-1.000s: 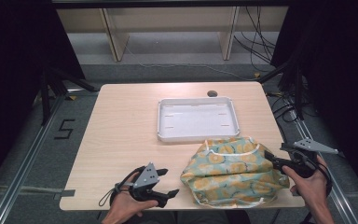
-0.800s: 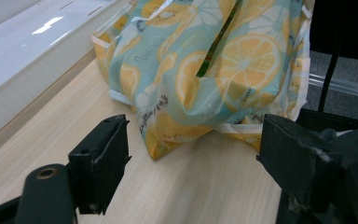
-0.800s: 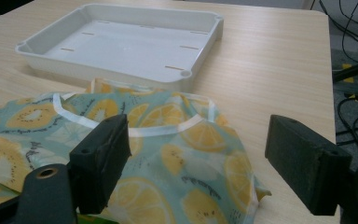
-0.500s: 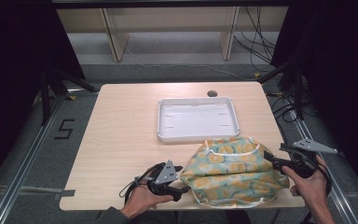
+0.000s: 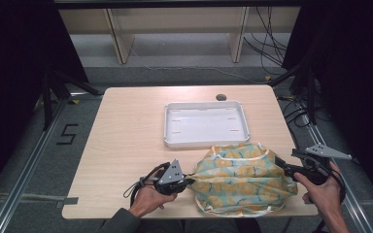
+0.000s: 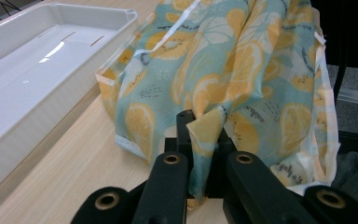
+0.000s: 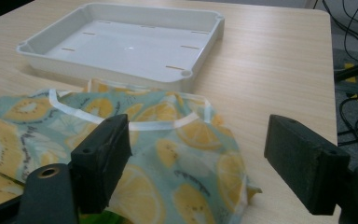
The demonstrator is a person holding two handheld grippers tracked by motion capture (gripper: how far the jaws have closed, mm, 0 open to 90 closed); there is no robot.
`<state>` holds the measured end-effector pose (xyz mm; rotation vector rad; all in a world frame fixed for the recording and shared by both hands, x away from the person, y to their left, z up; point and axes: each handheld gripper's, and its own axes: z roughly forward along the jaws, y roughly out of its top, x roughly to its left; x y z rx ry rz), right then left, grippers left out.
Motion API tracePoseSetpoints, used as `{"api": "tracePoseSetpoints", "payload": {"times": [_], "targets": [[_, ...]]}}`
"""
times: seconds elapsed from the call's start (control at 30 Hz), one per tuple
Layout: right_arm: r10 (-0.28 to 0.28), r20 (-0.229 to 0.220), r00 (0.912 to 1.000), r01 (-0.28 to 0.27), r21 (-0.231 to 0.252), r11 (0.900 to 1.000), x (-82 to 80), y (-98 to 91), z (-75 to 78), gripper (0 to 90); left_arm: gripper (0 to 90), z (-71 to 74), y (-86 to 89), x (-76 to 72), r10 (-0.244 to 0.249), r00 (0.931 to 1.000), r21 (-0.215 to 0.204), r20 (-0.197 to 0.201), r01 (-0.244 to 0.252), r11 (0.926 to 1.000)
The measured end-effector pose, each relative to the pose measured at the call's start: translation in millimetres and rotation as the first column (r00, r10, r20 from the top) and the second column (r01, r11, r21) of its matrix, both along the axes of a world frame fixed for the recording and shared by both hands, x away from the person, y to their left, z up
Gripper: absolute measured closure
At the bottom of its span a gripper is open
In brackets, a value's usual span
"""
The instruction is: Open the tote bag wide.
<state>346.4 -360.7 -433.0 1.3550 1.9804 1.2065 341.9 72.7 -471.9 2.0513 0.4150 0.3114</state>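
Observation:
A light blue cloth with a yellow citrus print (image 5: 243, 177) lies bunched at the table's front right. My left gripper (image 5: 190, 182) is at its left edge. Its jaws have just been closing and are now shut on a fold of the cloth (image 6: 200, 135), which stands pinched between the two black jaws. My right gripper (image 5: 279, 165) is at the cloth's right edge and stands open. In the right gripper view its jaws (image 7: 200, 158) are wide apart, with the cloth (image 7: 168, 154) lying beneath and between them, and the pads do not press on it.
A white, shallow tray (image 5: 206, 141) sits just behind the cloth at mid-table; its near wall (image 6: 51, 107) is close to the cloth's edge. The wooden table (image 5: 126, 145) has bare room at the left. Cables trail off the floor at the right.
My left gripper has moved right, up to the cloth's left edge, and its jaws have closed on a fold of it. The right gripper has kept still.

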Motion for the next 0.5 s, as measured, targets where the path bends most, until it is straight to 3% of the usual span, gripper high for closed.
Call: {"api": "tracePoseSetpoints", "payload": {"times": [0.17,0.33,0.4,0.43,0.5], "targets": [[-0.006,0.009,0.9999,0.006,-0.012,0.9999,1.4,-0.8,-1.3,23.5,88.3,6.1,19.4,-2.5,0.019,0.9994,0.006,-0.028,-0.018,0.9998],[-0.015,-0.005,0.9999,0.015,-0.003,0.9999,-0.6,-0.7,0.6,23.6,88.3,8.4,41.3,-5.3,0.056,0.9981,0.007,-0.027,-0.055,0.9984],[-0.005,0.007,1.0000,0.006,-0.024,0.9997,0.6,-1.9,-0.5,23.7,88.3,9.1,50.1,-6.6,0.063,0.9976,0.005,-0.031,-0.062,0.9980],[-0.001,0.002,1.0000,0.001,-0.001,1.0000,0.2,-1.3,0.2,23.6,88.4,10.0,54.8,-7.1,0.064,0.9977,0.012,-0.024,-0.064,0.9979],[-0.002,-0.002,1.0000,0.002,-0.007,1.0000,0.4,-0.7,-0.2,23.6,88.3,11.6,64.2,-9.7,0.083,0.9960,0.012,-0.035,-0.082,0.9965]]}}
